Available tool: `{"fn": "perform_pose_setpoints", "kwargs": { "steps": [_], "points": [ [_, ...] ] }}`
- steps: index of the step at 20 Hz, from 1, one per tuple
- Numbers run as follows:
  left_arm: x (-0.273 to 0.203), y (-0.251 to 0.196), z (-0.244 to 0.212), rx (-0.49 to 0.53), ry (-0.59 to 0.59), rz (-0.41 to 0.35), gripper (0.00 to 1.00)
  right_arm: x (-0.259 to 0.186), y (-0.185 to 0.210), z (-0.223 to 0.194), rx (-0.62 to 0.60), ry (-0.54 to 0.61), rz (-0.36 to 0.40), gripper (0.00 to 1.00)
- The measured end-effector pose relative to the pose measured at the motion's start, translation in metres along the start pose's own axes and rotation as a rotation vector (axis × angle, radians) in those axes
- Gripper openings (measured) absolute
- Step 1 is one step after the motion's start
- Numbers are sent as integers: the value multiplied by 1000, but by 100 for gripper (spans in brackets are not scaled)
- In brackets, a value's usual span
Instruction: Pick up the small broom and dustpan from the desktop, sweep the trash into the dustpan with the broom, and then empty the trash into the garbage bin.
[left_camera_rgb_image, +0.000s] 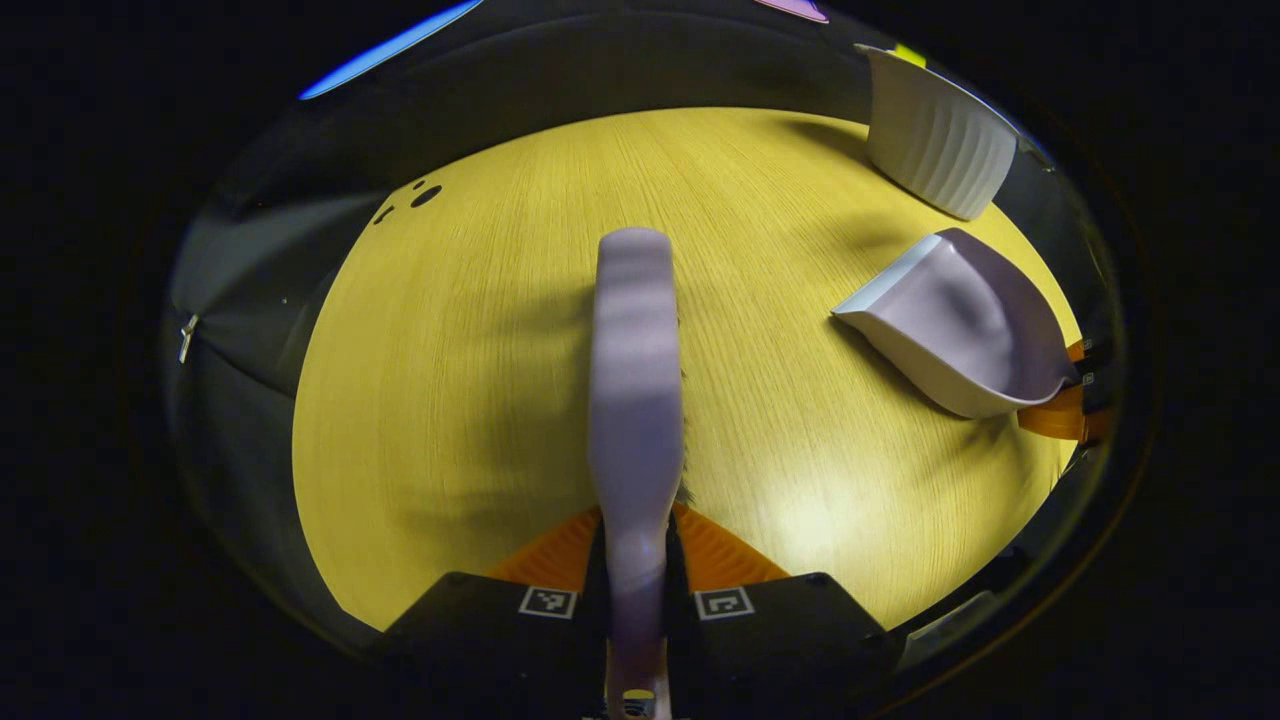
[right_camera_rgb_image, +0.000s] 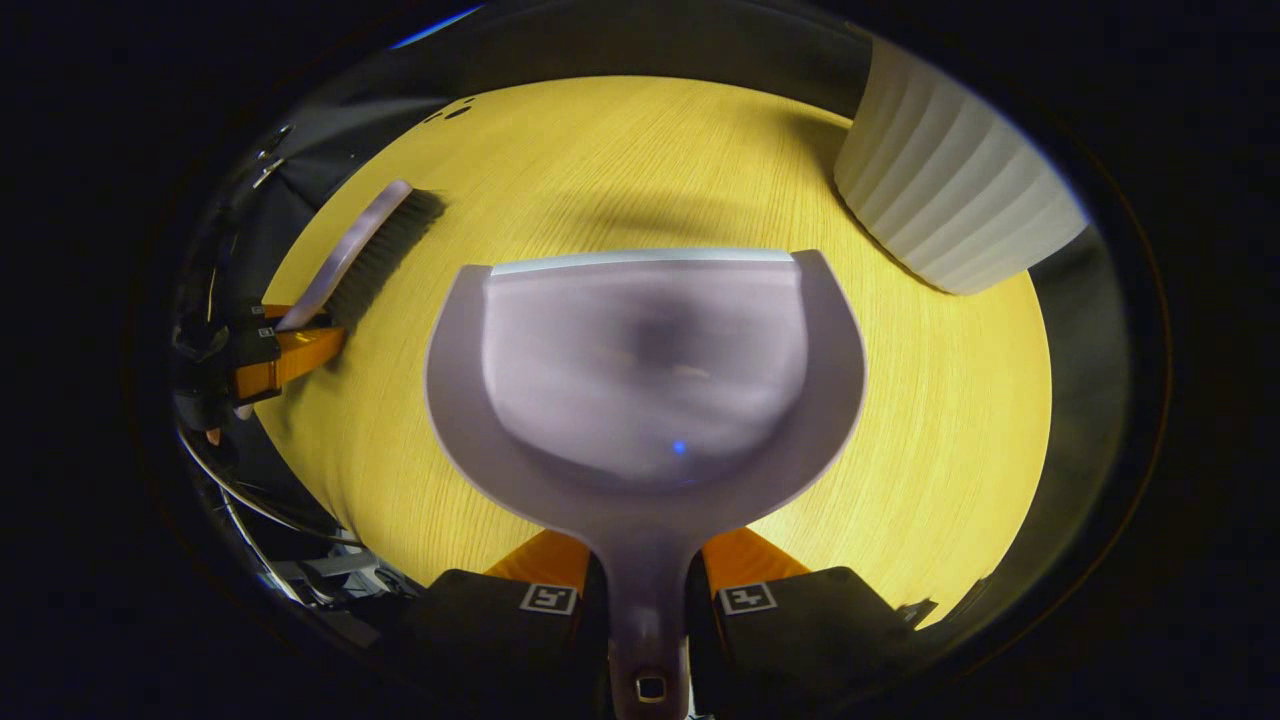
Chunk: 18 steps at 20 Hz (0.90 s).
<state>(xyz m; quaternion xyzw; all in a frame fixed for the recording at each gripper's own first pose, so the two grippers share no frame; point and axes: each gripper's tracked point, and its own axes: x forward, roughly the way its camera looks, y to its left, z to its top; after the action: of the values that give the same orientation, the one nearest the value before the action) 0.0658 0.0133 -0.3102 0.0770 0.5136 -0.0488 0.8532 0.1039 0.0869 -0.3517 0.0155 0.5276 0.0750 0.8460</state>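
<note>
The left gripper (left_camera_rgb_image: 636, 590) is clamped on the broom (left_camera_rgb_image: 634, 380) handle, head pointing out over the desk (left_camera_rgb_image: 480, 400). The right gripper (right_camera_rgb_image: 646, 595) pinches the dustpan (right_camera_rgb_image: 645, 390) by its handle neck, pan held just above the desk. Both look like light, stiff plastic; handles are the sensible holds, though smooth and likely slippery. Farther off stands the ribbed bin (right_camera_rgb_image: 950, 200). Trash is hard to make out.

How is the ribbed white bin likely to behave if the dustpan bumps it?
The bin looks thin-walled and probably light, so it may slide on the smooth table. Wider at its rim, it could tip.
</note>
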Motion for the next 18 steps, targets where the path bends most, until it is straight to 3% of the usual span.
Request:
{"fn": "perform_pose_setpoints", "kwargs": {
  "steps": [3, 4, 5, 6, 7, 8, 11, 18],
  "points": [
    [-1, -3, -1, 10, 14, -18, 30, -1, 2, -3, 4, 6, 22, 39],
    [-2, -5, -1, 10, 16, -22, 33, -4, 2, -3, 6, -4, 28, 43],
    [-3, -5, -2, 9, 16, -26, 40, -8, 3, -3, 8, -10, 32, 44],
    [-5, -4, -1, 11, 11, -25, 48, -13, 2, -3, 13, -17, 36, 51],
    [-9, -2, 1, 17, 1, -22, 52, -19, 3, -3, 21, -29, 46, 51],
    [-13, 0, 3, 21, -10, -19, 56, -25, 2, -3, 27, -38, 50, 43],
    [-32, 6, 10, 24, -51, -9, 66, -52, 2, 3, 41, -99, 82, 44],
    [-92, 8, 25, -23, -184, -5, 69, -117, 13, 23, 25, -267, 113, 45]
  ]
}}
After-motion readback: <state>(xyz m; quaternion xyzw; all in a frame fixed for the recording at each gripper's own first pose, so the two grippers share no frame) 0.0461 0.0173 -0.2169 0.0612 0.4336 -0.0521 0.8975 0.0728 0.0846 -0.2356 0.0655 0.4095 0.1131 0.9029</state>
